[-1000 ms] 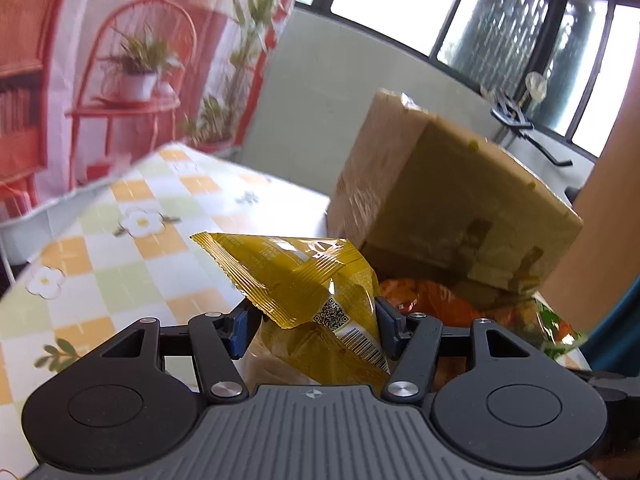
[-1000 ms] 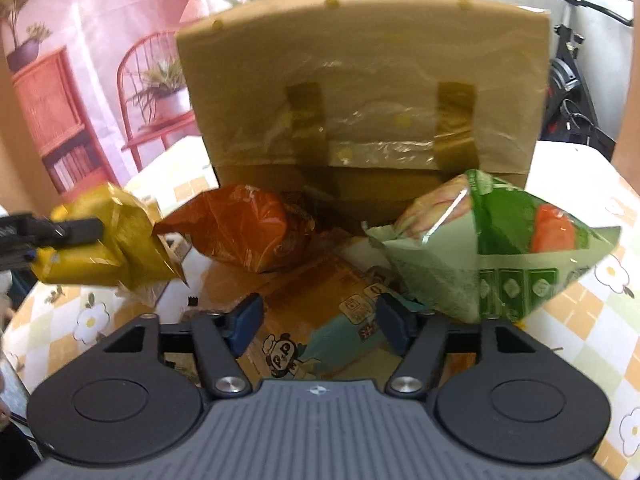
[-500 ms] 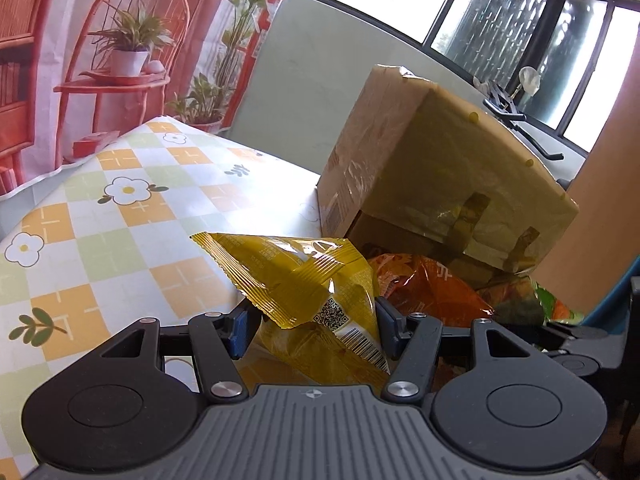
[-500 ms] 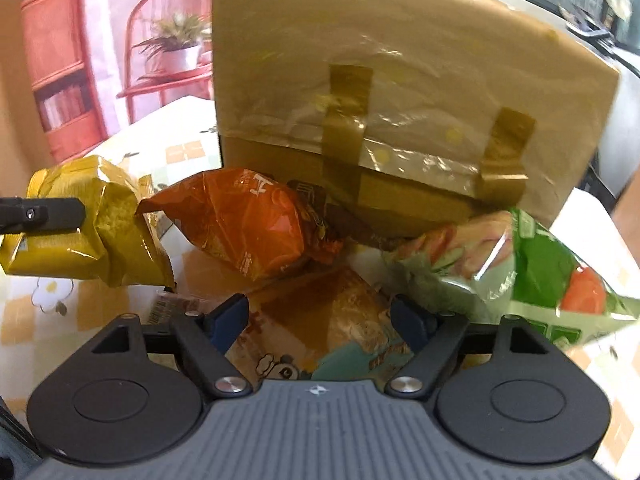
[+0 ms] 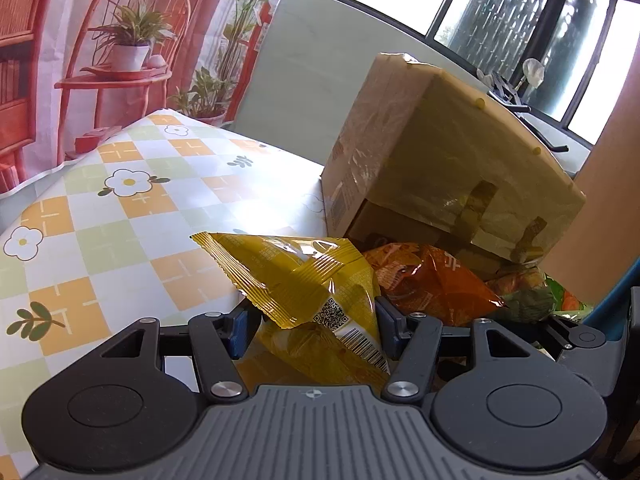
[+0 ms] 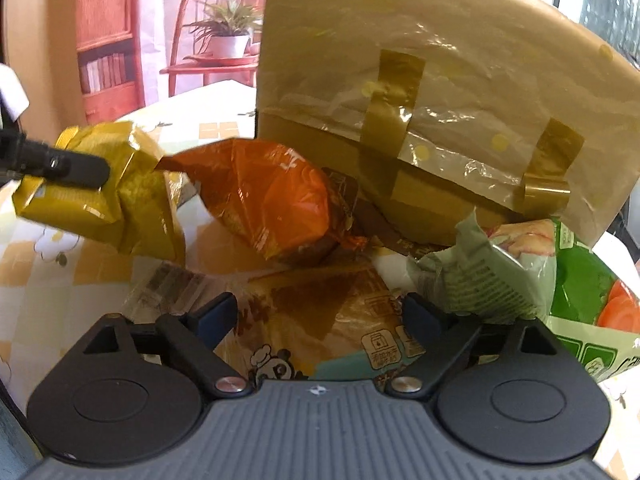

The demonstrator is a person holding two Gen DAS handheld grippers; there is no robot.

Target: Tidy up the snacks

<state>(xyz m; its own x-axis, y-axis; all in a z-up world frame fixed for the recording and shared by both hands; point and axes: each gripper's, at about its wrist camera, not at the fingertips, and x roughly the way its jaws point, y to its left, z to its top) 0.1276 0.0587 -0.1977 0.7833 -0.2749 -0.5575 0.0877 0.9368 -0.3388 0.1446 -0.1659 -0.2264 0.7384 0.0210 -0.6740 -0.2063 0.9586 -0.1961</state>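
Checkered tablecloth [image 5: 120,216]: left gripper [image 5: 312,320] clamps yellow bag [image 5: 312,280]; right gripper [image 6: 320,316] spread over panda packet [image 6: 320,320].

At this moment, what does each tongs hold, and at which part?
Left tongs grip the yellow snack bag across its lower body, near the barcode. Right tongs, just opening, hold nothing.
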